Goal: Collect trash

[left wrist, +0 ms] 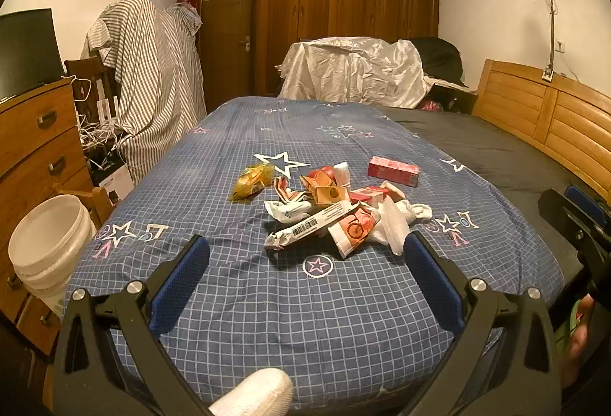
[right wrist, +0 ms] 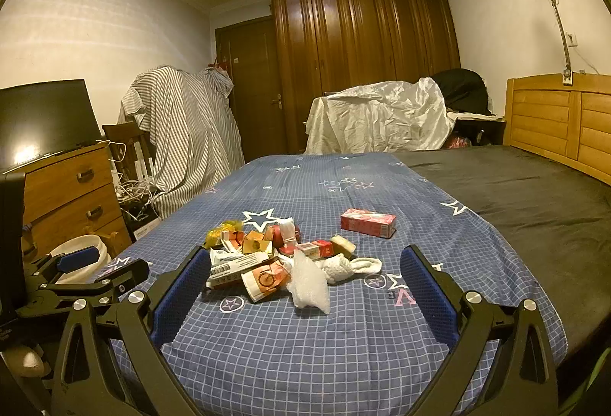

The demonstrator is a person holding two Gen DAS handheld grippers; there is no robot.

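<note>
Both your grippers, left [left wrist: 305,248] and right [right wrist: 305,259], are gaping empty, with the trash [left wrist: 328,202] lying just beyond their fingertips.

Bare bedspread [left wrist: 305,320] lies open before trash pile [left wrist: 328,210]

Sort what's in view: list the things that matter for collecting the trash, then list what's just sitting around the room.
For the job:
- trash pile on the bed
- pink carton, apart from the pile
- yellow wrapper
- white bucket beside the bed
- left gripper and right gripper, both open and empty

Just lying about:
- striped shirt
- wardrobe
- dresser
- monitor
</note>
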